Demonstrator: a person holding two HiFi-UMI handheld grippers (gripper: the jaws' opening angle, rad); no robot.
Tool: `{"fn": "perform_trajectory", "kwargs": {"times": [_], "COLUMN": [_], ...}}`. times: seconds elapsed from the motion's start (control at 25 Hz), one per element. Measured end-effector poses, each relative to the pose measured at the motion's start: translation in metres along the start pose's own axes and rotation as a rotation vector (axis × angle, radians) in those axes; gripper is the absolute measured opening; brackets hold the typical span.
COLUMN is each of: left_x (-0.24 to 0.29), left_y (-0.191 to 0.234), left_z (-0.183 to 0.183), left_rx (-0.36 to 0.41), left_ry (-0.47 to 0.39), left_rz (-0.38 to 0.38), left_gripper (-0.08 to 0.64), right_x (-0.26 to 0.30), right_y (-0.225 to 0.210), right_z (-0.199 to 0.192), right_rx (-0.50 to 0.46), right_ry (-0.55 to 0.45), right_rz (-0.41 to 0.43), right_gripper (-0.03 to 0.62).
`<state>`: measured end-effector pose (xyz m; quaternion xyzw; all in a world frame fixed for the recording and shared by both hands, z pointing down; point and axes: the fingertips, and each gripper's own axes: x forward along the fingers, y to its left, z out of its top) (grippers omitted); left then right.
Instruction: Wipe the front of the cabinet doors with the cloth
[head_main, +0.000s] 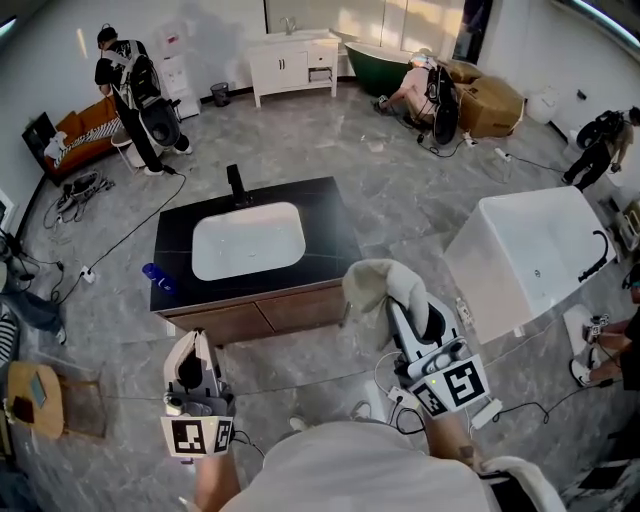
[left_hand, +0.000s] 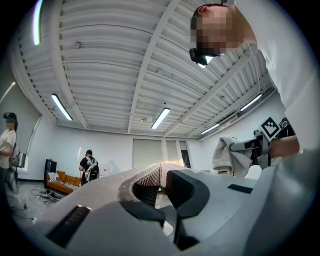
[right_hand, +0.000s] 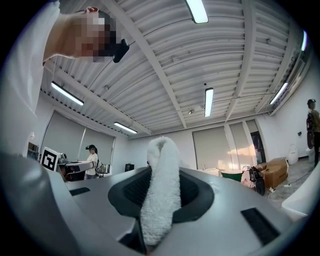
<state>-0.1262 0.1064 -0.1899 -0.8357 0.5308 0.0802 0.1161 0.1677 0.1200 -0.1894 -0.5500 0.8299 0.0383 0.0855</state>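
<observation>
- Black countertop (head_main: 330, 225): centre of the head view, dark and glossy.
- White basin (head_main: 248, 240): set into that countertop, rectangular with rounded corners.
- Black faucet (head_main: 237, 186): upright at the basin's far edge.
- Small blue object (head_main: 158, 275): on the countertop's left end; too small to tell what it is.
- White bathtub (head_main: 530, 260): right of the frame, freestanding.
- Green bathtub (head_main: 375, 62): top centre, just beside a white vanity (head_main: 293, 62).
- Cardboard box (head_main: 490, 105): upper right, with a crouched person (head_main: 425, 90) beside it.
- Orange sofa (head_main: 82, 130): upper left, near a standing person (head_main: 135, 95).
- Cables (head_main: 80, 190): coiled on the grey floor at the left.
- Ceiling light (right_hand: 208, 102): long strip on the white ribbed ceiling.
</observation>
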Motion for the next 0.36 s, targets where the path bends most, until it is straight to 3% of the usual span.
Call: {"fn": "perform_trajectory", "kwargs": {"times": [0.36], "left_x": [-0.0092], "left_y": [0.0086], "left_z": [0.0039], "left_rx": [0.003], "left_ry": [0.0], "left_rz": [0.055], "left_gripper": [0.017], "right_x": [0.0093], "right_y": [0.0042], "right_z": [-0.0057], "right_rx": [0.014], "right_ry": [0.005], "right_rz": [0.04], "right_gripper": [0.107]}}
